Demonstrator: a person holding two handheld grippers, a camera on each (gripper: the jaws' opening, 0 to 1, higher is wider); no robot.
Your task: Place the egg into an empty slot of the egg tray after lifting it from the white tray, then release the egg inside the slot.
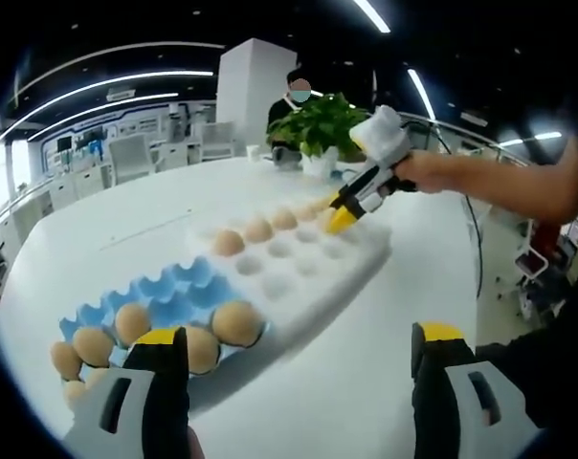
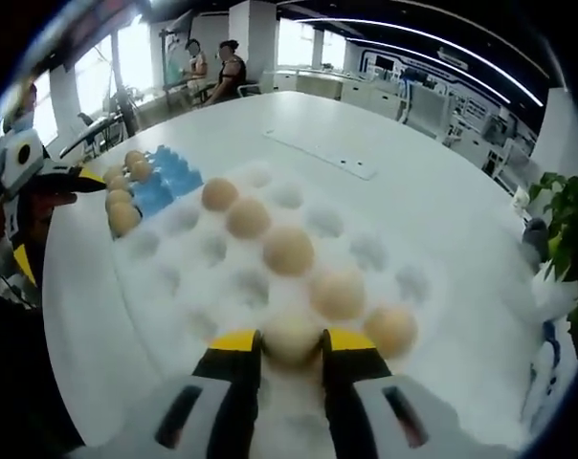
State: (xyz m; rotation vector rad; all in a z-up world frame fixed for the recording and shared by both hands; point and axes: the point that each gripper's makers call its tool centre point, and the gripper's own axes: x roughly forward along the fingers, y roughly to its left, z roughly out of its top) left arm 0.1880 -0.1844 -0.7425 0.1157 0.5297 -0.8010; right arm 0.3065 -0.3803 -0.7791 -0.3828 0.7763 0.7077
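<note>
Closing my right gripper (image 2: 291, 344) on the egg (image 2: 291, 335) still seated in the white tray (image 2: 174, 287), I've yet to lift, carry and drop it into the blue tray (image 1: 174, 292), left gripper (image 1: 299, 349) wide open, empty.

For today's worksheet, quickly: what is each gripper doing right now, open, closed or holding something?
Left gripper: open, holding nothing, above the table near the blue egg tray.
Right gripper: jaws closed around an egg on the white tray.
</note>
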